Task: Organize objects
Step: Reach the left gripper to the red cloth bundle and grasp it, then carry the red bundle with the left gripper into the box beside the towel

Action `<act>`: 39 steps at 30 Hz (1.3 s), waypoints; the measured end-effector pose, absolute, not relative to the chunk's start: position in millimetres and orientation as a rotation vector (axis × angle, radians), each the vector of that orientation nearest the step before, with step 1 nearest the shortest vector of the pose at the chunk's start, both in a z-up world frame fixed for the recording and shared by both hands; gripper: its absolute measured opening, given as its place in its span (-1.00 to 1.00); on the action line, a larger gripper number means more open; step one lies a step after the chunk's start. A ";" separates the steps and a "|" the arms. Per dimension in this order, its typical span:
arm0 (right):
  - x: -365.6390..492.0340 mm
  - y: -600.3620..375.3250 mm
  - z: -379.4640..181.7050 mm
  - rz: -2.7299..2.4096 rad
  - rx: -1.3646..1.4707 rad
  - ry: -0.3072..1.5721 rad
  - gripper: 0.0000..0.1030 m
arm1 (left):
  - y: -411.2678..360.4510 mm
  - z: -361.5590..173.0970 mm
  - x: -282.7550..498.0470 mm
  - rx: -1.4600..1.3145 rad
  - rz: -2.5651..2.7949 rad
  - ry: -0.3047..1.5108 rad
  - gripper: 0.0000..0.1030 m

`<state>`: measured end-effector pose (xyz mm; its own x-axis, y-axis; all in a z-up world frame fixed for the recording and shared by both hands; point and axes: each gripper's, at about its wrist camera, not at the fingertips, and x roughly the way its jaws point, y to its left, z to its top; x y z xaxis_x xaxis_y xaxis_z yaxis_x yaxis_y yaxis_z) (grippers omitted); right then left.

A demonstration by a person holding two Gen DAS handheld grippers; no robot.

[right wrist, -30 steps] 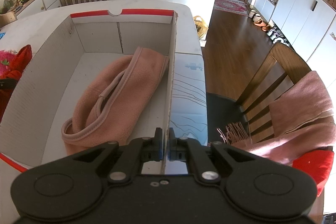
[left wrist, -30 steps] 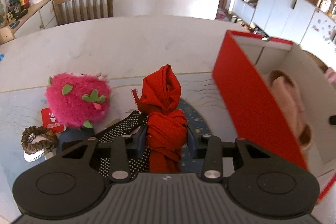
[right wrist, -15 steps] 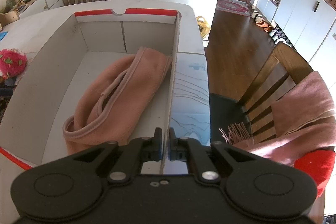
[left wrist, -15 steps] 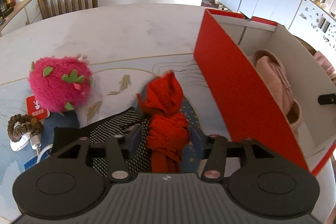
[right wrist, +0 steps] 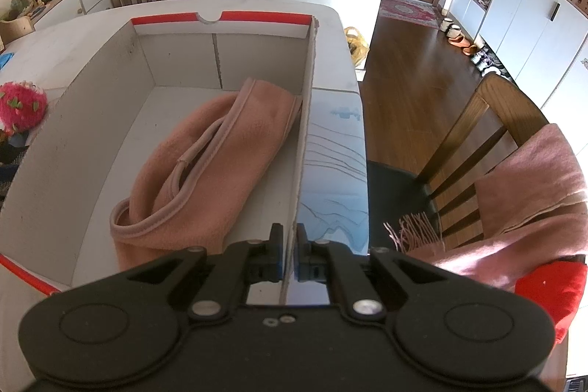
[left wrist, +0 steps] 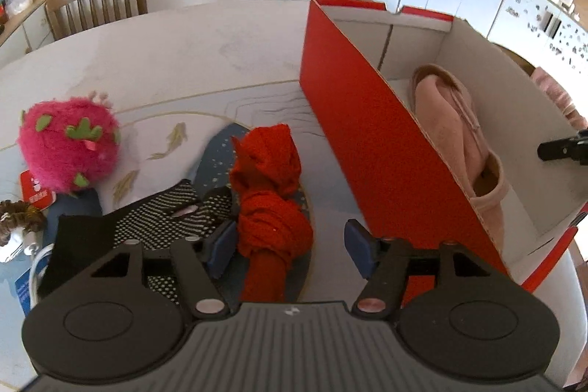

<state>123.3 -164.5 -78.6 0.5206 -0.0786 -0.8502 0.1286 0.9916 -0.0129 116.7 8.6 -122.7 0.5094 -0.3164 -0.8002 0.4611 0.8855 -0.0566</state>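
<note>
Fingers of left gripper (left wrist: pixel 292 247) spread wide, left pad (left wrist: pixel 220 245) touching knotted red cloth (left wrist: pixel 272 193), right pad clear of it. Cloth lies on table (left wrist: pixel 165 54), near left of red box (left wrist: pixel 367 142). Black dotted glove (left wrist: pixel 161 219) just left, pink plush toy (left wrist: pixel 68 149) farther left. Right gripper (right wrist: pixel 289 254) pinching box's right wall (right wrist: pixel 303 142), low at near end. Right view alone shows pink hat (right wrist: pixel 205 164) fully inside box, chair (right wrist: pixel 477 149) with pink scarf (right wrist: pixel 529 193) at right.
</note>
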 end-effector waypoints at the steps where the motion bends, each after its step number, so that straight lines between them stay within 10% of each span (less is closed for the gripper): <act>1: 123.3 -164.4 -78.6 -0.124 0.053 1.016 -0.90 | 5.9 -124.4 117.3 0.185 -0.469 0.927 0.09; 10: 123.4 -163.9 -79.9 -0.122 0.048 1.012 -0.92 | 6.0 -125.9 122.6 0.198 -0.412 0.921 -0.41; 39: 122.8 -166.8 -79.5 -0.113 0.060 1.007 -0.92 | -76.5 2.9 129.5 0.019 -0.575 0.818 -0.43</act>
